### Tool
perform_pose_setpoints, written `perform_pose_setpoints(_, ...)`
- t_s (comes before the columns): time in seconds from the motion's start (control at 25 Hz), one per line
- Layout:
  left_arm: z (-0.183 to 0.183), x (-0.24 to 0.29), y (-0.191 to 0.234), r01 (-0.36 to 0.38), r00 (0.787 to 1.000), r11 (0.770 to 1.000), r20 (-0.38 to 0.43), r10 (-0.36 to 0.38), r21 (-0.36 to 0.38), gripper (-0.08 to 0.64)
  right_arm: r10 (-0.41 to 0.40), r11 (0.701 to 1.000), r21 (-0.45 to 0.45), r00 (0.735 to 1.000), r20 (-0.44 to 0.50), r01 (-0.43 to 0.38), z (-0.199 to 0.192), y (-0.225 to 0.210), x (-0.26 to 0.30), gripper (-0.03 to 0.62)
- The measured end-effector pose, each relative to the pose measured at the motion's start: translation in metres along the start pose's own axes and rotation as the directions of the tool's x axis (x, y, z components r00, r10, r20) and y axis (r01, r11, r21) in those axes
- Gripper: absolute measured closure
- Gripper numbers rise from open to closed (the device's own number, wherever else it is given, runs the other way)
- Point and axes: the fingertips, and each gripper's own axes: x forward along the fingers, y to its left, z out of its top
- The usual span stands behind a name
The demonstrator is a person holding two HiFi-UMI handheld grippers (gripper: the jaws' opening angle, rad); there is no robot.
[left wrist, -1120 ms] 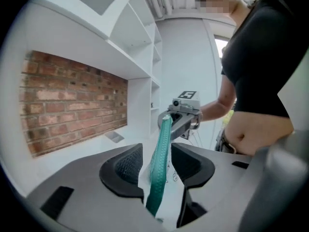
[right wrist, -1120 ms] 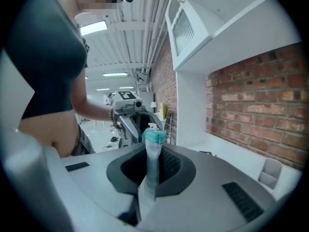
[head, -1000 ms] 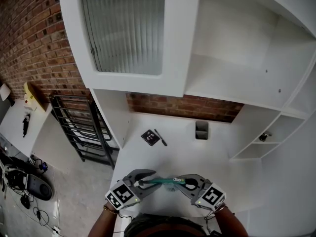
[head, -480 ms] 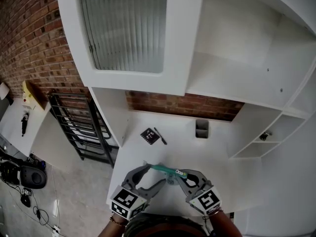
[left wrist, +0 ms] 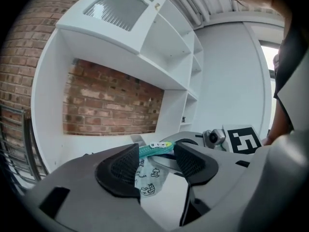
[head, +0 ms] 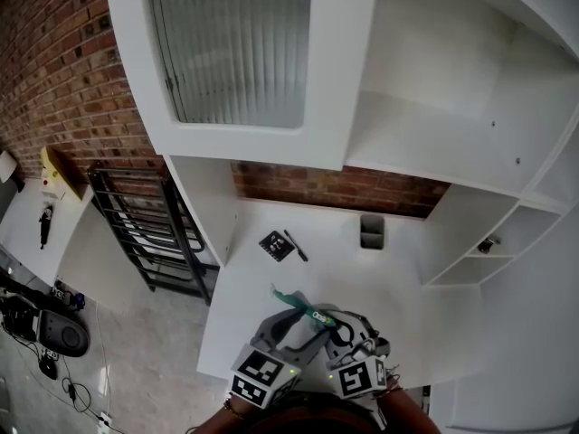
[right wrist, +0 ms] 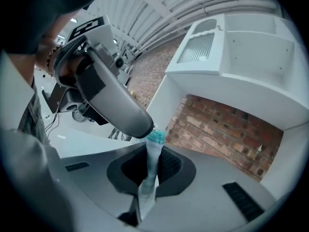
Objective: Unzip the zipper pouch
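Observation:
The zipper pouch (head: 301, 309) hangs in the air near the front edge of the white desk (head: 262, 283). It is pale printed fabric (left wrist: 146, 175) with a teal zip band (left wrist: 155, 149) and a white pull. My right gripper (head: 342, 330) is shut on the pouch, and the fabric (right wrist: 149, 168) runs up between its pads (right wrist: 168, 164) to the teal top. My left gripper (head: 297, 327) stands close beside it on the left. Its jaws have just been closing a little but are still apart (left wrist: 155, 164). The zip band lies across the gap and the pads are not pressing on it.
A black marker card (head: 274, 245), a dark pen (head: 296, 246) and a grey cup (head: 371, 232) lie further back on the desk. White shelves (head: 493, 242) stand at the right and a ribbed-glass cabinet (head: 235, 52) hangs above. A black metal rack (head: 149, 242) stands at the left.
My left gripper has let go of the zip's left end and opened. It has risen and drawn in close to the right gripper. The pouch now tilts, with its left end higher.

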Motion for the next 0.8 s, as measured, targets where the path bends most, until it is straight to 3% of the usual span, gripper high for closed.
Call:
perform_pose_setpoints(0.36, 0.000, -0.006, -0.004, 0.034, 0.999, 0.999, -0.033, -0.034, 0.015, 0.377, -0.001, 0.991, -0.132, 0.999, -0.046, -0.005, -0.001, 0.015, 0.007, 0.586)
perform_pose_setpoints(0.8, 0.004, -0.012, 0.000, 0.061, 0.998, 0.997, -0.005, -0.061, -0.039, 0.410, -0.003, 0.987, -0.161, 0.997, -0.071, -0.009, -0.006, 0.017, 0.014, 0.586)
